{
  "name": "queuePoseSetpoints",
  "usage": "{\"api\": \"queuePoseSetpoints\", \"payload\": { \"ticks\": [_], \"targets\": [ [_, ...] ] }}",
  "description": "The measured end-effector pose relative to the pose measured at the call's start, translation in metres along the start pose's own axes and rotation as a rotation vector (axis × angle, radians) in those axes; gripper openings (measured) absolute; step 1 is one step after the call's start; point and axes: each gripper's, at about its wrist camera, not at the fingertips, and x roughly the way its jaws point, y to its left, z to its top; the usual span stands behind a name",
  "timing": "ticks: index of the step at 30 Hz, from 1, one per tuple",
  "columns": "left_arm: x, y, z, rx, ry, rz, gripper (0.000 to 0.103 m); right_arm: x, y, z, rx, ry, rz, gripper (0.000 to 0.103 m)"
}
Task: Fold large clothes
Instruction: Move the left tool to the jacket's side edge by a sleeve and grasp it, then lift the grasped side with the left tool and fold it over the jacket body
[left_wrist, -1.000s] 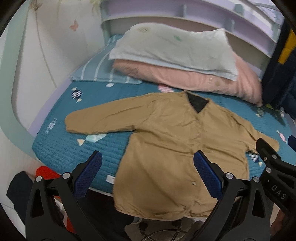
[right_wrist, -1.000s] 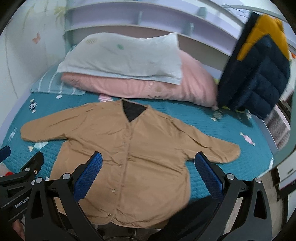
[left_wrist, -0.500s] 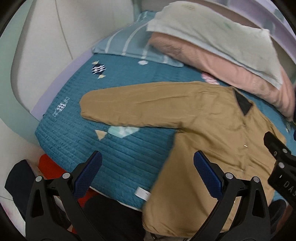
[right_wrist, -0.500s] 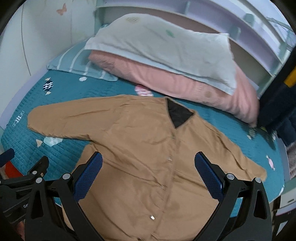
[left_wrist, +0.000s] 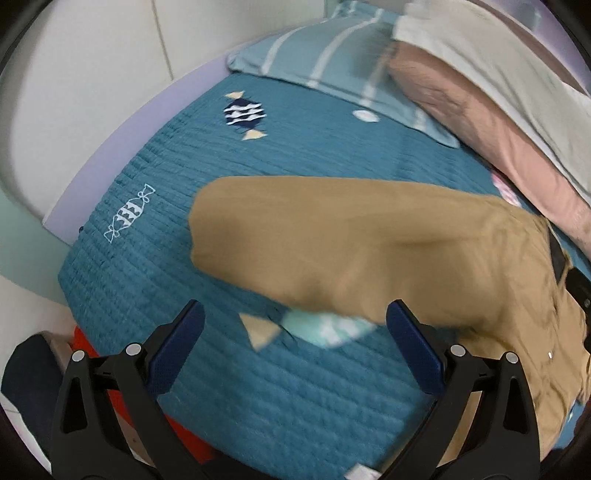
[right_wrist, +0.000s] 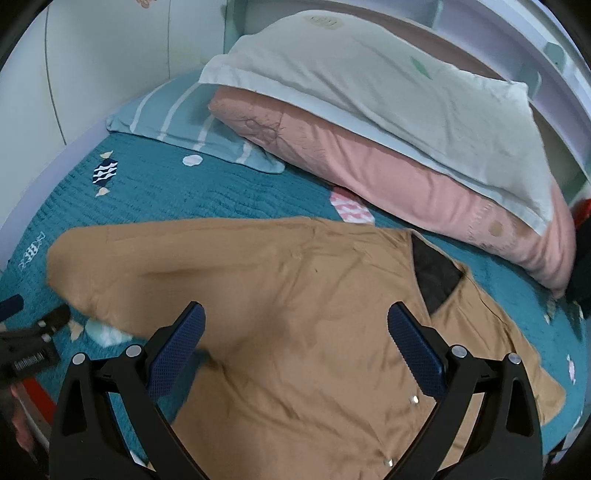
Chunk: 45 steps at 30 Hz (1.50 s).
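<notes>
A tan button-front jacket (right_wrist: 303, 295) with a dark lining at the neck lies spread flat, front up, on a teal quilted bedspread (right_wrist: 155, 192). Its left sleeve (left_wrist: 314, 236) stretches out toward the bed's left side. My left gripper (left_wrist: 293, 345) is open, hovering just short of that sleeve's lower edge, with nothing between its blue pads. My right gripper (right_wrist: 293, 345) is open too, above the jacket near the left armpit. The left gripper's black body (right_wrist: 29, 350) shows at the left edge of the right wrist view.
A pink duvet (right_wrist: 388, 166) with a pale pillow (right_wrist: 369, 74) on top lies along the headboard behind the jacket. A striped blue pillow (right_wrist: 177, 122) sits at the back left. The bed's left edge (left_wrist: 122, 144) meets a white wall. Something red (left_wrist: 88, 336) lies below the bed edge.
Both grippers have swung left and moved closer to the bed. The left one now faces the left sleeve instead of the jacket's body. The jacket has not moved.
</notes>
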Motion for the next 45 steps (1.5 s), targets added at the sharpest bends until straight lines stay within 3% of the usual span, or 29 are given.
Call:
{"api": "queuePoseSetpoints", "payload": {
  "ticks": [2, 3, 5, 8, 11, 18, 26, 29, 31, 34, 37, 38, 39, 40, 45],
  "targets": [
    [0.013, 0.013, 0.01, -0.028, 0.012, -0.001, 0.098, 0.014, 0.003, 0.005, -0.004, 0.015, 0.018, 0.074],
    [0.02, 0.021, 0.015, -0.046, 0.019, -0.002, 0.098, 0.025, 0.004, 0.007, -0.001, 0.035, 0.042, 0.069],
    [0.033, 0.036, 0.024, -0.074, 0.037, -0.011, 0.098, 0.047, 0.003, 0.009, 0.015, 0.091, 0.083, 0.044],
    [0.051, 0.054, 0.032, -0.124, 0.07, 0.006, 0.098, 0.071, 0.0, 0.007, 0.047, 0.153, 0.11, 0.018],
    [0.063, 0.071, 0.038, -0.169, 0.089, -0.015, 0.098, 0.097, -0.009, 0.002, 0.117, 0.248, 0.187, 0.001],
    [0.082, 0.101, 0.042, -0.268, 0.122, -0.062, 0.098, 0.14, -0.007, -0.023, 0.188, 0.39, 0.29, 0.0],
    [0.101, 0.116, 0.045, -0.332, 0.152, -0.095, 0.094, 0.151, -0.006, -0.023, 0.216, 0.412, 0.303, 0.001],
    [0.116, 0.12, 0.05, -0.369, 0.195, -0.115, 0.08, 0.151, -0.002, -0.023, 0.2, 0.403, 0.288, 0.001],
    [0.12, 0.121, 0.054, -0.38, 0.185, -0.1, 0.079, 0.153, -0.003, -0.024, 0.197, 0.402, 0.286, 0.001],
    [0.125, 0.114, 0.062, -0.35, 0.175, -0.061, 0.069, 0.157, -0.006, -0.024, 0.207, 0.404, 0.289, 0.001],
    [0.13, 0.106, 0.068, -0.321, 0.161, -0.03, 0.049, 0.159, -0.006, -0.023, 0.217, 0.403, 0.291, 0.001],
    [0.128, 0.104, 0.07, -0.315, 0.151, -0.036, 0.027, 0.159, -0.006, -0.023, 0.221, 0.402, 0.291, 0.001],
    [0.126, 0.102, 0.071, -0.322, 0.145, -0.093, 0.007, 0.157, -0.009, -0.025, 0.222, 0.4, 0.291, 0.001],
    [0.125, 0.101, 0.072, -0.351, 0.15, -0.13, 0.007, 0.157, -0.009, -0.025, 0.222, 0.399, 0.29, 0.001],
    [0.117, 0.081, 0.076, -0.309, 0.126, -0.049, 0.007, 0.156, -0.011, -0.025, 0.235, 0.398, 0.297, 0.001]
  ]
}}
